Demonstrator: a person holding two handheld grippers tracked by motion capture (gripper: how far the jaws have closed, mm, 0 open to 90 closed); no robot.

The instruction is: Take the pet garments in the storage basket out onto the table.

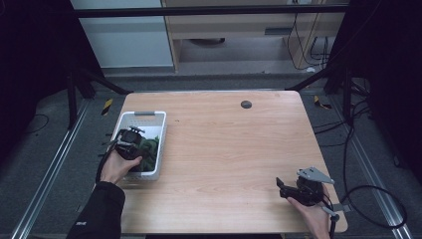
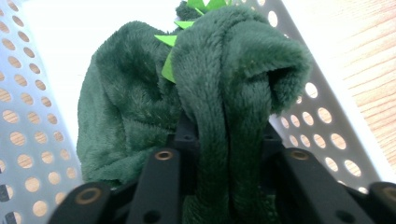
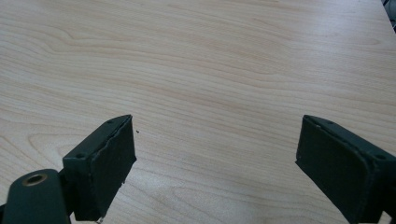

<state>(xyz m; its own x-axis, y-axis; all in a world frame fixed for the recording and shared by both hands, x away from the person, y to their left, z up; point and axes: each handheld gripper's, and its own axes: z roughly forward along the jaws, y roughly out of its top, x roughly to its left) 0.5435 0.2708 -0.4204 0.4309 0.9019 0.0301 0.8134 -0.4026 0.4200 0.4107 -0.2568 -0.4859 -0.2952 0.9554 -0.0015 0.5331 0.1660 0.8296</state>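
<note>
**Plush toy gripped inside basket**

The left tongs (image 2: 229, 186) are seen closed on a fold of a dark green plush toy (image 2: 154, 93), which is bunched inside the white perforated basket (image 1: 152, 117) at the table's (image 1: 234, 149) left edge. The toy lies directly ahead of those tongs. The right tongs (image 3: 215, 163) are held wide apart and empty, well away over the near right corner.

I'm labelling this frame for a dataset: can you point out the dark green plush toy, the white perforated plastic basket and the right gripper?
Dark green plush toy (image 2: 130, 107): left gripper view, on its furry body.
White perforated plastic basket (image 1: 144, 114): high view, far rim.
Right gripper (image 3: 215, 161): right gripper view, midway between its open fingertips.
</note>
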